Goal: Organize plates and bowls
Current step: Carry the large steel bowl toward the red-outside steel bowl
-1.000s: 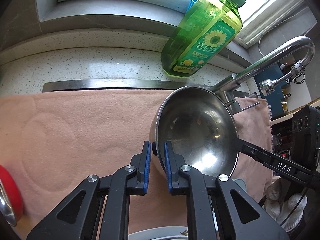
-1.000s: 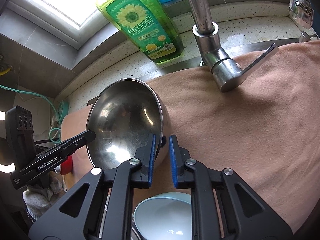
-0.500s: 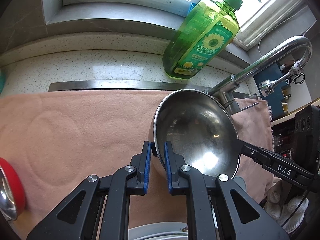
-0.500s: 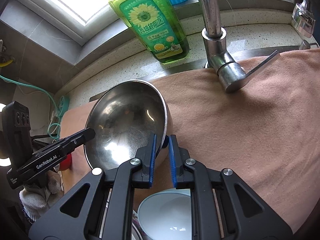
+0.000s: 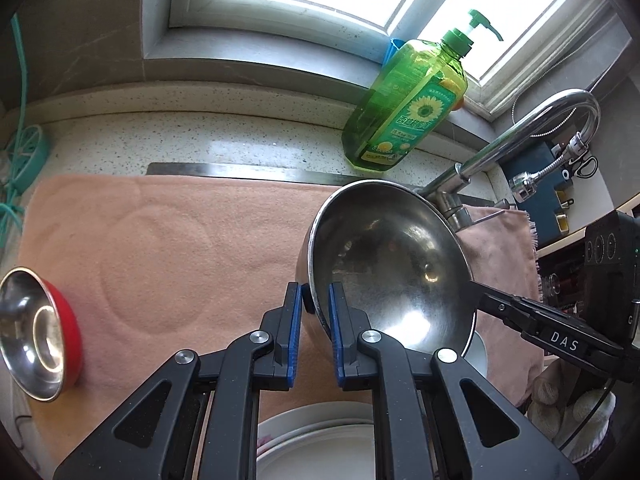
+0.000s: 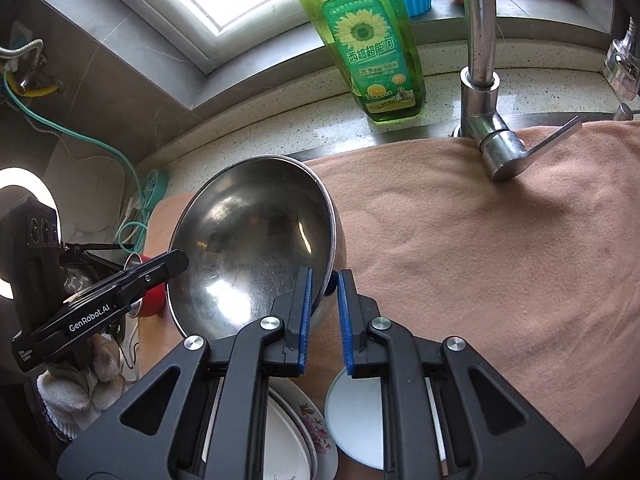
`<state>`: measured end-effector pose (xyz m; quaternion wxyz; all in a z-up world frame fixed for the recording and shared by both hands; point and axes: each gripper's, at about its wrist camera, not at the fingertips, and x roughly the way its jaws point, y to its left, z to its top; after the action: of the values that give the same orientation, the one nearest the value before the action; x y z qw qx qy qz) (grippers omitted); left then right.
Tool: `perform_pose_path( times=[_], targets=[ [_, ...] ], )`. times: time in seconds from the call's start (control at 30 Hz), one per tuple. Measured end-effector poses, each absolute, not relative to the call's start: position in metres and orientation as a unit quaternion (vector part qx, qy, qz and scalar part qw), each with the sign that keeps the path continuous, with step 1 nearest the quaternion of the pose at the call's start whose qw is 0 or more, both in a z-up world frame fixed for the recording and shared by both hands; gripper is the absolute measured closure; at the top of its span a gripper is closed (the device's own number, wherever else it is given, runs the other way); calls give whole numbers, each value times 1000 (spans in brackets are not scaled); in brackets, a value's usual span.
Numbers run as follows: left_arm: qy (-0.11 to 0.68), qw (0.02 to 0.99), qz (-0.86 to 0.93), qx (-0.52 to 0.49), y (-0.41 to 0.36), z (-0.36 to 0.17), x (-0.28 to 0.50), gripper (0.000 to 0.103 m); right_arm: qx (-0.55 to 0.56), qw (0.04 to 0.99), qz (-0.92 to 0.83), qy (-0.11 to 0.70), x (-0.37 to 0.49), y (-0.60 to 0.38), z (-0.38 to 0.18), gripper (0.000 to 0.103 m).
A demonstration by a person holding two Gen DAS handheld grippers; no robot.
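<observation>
Pink towel (image 5: 168, 248) is covering pretty much the whole counter, running under the chrome faucet (image 6: 480, 92) with the green soap bottle (image 6: 372, 40) standing behind it. Steel bowl (image 5: 384, 264) is hanging tilted above the towel, big and round, shiny inside with smudgy reflections and a thin rim. Left gripper (image 5: 314, 312) is clamping down on the rim on one side, right gripper (image 6: 323, 300) is pinching the opposite edge, both nearly closed on that thin metal. White plates (image 6: 288, 440) and a pale blue bowl (image 6: 356, 428) are sitting below the bowl. Smaller red bowl (image 5: 44, 332) with a steel lining is lying off to the left.
</observation>
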<state>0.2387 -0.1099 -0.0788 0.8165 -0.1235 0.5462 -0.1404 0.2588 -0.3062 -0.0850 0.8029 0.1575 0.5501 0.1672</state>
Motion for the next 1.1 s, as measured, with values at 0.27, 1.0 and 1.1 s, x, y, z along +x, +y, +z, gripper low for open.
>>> perform_pose_path(
  times=[0.27, 1.0, 1.1],
  targets=[
    [523, 834, -118, -133, -84, -58, 208, 91, 136, 808, 201, 537, 236, -279, -66, 90],
    [496, 848, -25, -185, 4, -50, 111, 91, 77, 779, 306, 542, 174, -179, -58, 89],
    [496, 846, -10, -194, 17, -53, 97, 91, 64, 771, 319, 548, 167, -162, -63, 89]
  ],
)
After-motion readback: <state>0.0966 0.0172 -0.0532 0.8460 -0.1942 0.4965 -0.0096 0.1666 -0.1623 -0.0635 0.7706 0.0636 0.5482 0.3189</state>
